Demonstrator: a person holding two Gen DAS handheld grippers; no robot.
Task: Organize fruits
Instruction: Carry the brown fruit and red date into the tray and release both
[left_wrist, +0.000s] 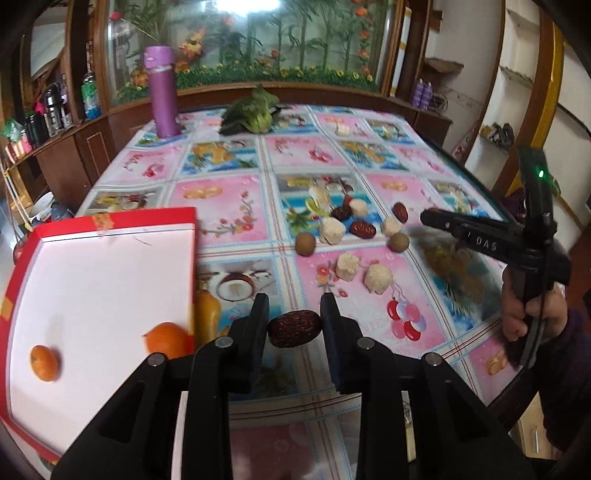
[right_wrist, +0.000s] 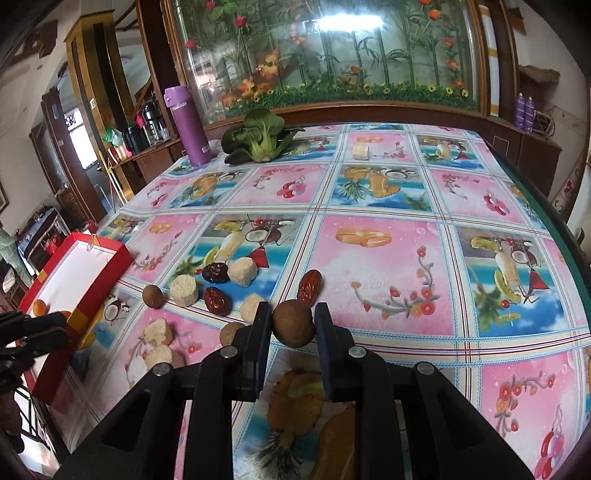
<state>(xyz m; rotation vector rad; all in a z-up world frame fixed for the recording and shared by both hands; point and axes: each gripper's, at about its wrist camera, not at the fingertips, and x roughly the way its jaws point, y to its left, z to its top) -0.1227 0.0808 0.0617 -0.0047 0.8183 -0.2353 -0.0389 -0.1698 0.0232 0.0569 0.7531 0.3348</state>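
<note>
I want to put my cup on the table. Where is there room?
The far right tablecloth is bare, between the bok choy and the table's right edge. The red box floor holds only two oranges. It is crowded mid-table around the dates and pale chunks.

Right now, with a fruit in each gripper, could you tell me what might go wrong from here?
The left gripper holds a red date only at its ends; it could slip out before reaching the red box. The right gripper pinches a round brown fruit, which may squirt free and roll. Two oranges lie loose in the box and could roll if it is bumped.
</note>
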